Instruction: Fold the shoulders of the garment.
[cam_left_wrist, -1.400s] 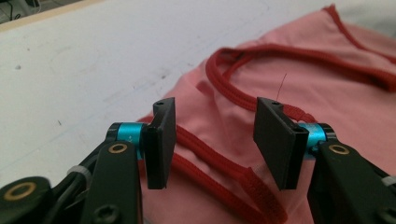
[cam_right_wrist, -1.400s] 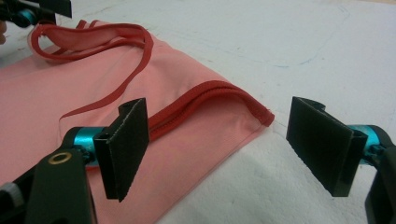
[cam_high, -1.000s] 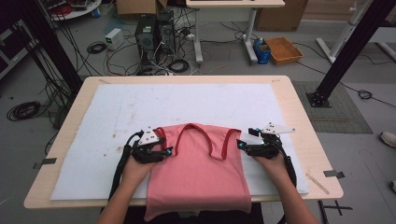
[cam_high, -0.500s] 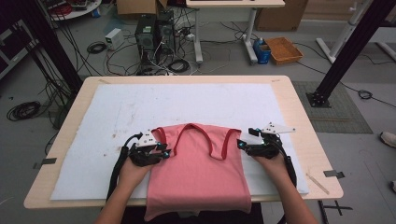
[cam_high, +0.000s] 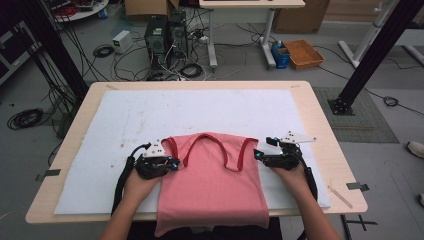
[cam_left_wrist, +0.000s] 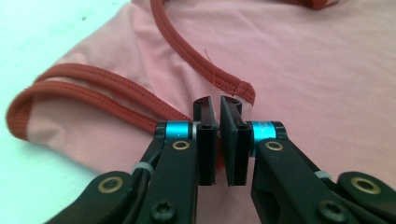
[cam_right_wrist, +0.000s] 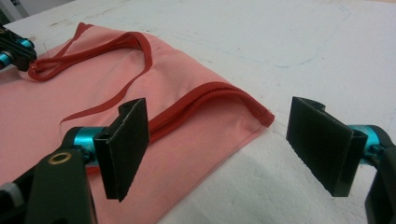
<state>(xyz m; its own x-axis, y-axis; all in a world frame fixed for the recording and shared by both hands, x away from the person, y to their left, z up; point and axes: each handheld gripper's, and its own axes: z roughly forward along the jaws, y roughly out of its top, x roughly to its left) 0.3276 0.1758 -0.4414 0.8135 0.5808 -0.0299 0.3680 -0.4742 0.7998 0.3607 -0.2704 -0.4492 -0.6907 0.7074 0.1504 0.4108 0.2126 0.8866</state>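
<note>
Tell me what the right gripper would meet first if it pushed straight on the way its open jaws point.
Probably the shoulder strap of the pink tank top. The right gripper has open jaws straddling that red-edged corner, which lies flat on the white mat. Depth is hard to judge, so it may skim above it.

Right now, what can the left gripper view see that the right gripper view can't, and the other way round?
The left gripper view shows the left gripper's jaws closed on the pink top beside a seam in its red trim; they have just been closing. The right gripper view shows the right gripper's jaws wide open, with the top's strap corner lying between them on the white mat. Both show the pink top with red trim on that mat.
</note>
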